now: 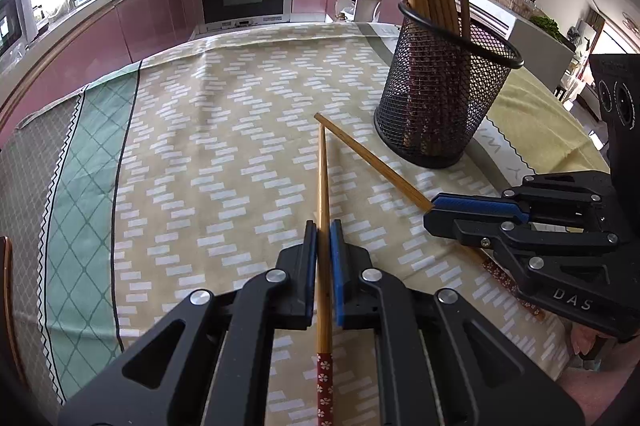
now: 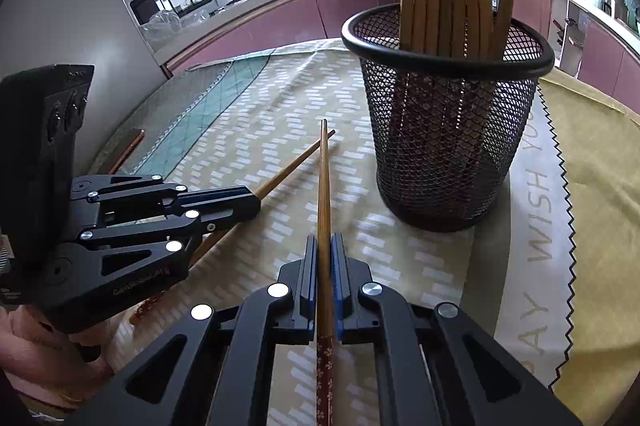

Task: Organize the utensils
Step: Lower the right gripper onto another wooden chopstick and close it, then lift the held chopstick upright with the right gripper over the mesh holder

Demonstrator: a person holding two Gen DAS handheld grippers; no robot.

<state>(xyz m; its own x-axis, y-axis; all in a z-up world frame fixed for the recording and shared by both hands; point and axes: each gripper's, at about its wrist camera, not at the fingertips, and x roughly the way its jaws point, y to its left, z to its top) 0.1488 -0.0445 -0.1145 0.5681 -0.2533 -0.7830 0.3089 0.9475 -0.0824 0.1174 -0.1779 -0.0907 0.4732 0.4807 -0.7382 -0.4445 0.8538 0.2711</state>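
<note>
While clamped shut between each gripper's jaws, one chopstick point(image 1: 323, 185) left, another chopstick point(image 2: 324, 193) right, tips crossing beside mesh holder point(image 1: 440, 97).

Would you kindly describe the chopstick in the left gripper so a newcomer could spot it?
Start at the black mesh holder on the patterned tablecloth. Two chopsticks meet tip to tip before it. Yours is the chopstick clamped in the left gripper; the other chopstick angles toward the right gripper.
</note>
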